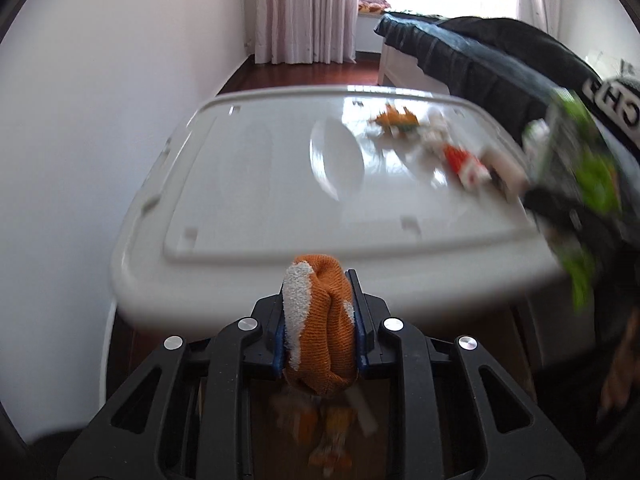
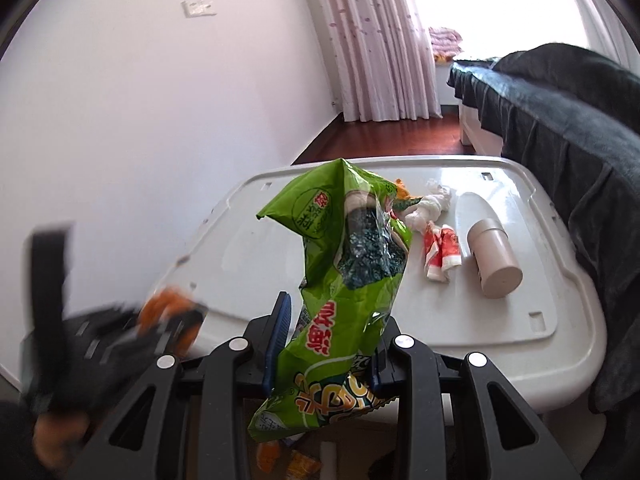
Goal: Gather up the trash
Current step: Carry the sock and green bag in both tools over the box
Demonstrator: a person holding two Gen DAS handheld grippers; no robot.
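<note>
My left gripper [image 1: 318, 288] is shut on an orange and white knitted sock-like piece [image 1: 324, 332], held just off the near edge of the white bin lid [image 1: 248, 200]. In the right wrist view that gripper [image 2: 160, 320] is a blur at the left. My right gripper [image 2: 332, 332] is shut on a crumpled green snack bag [image 2: 340, 280], which stands up between the fingers. On the lid lie an orange wrapper [image 2: 402, 190], a white tissue wad [image 2: 430, 204], a red and white wrapper [image 2: 440, 252] and a beige cylinder [image 2: 494, 258] on its side.
Below both grippers is a brown box holding blurred orange scraps [image 1: 328, 432] [image 2: 304, 460]. A bed under a dark cover [image 2: 560, 112] borders the lid on the right. A white wall runs along the left, and curtains [image 2: 376, 48] hang at the back.
</note>
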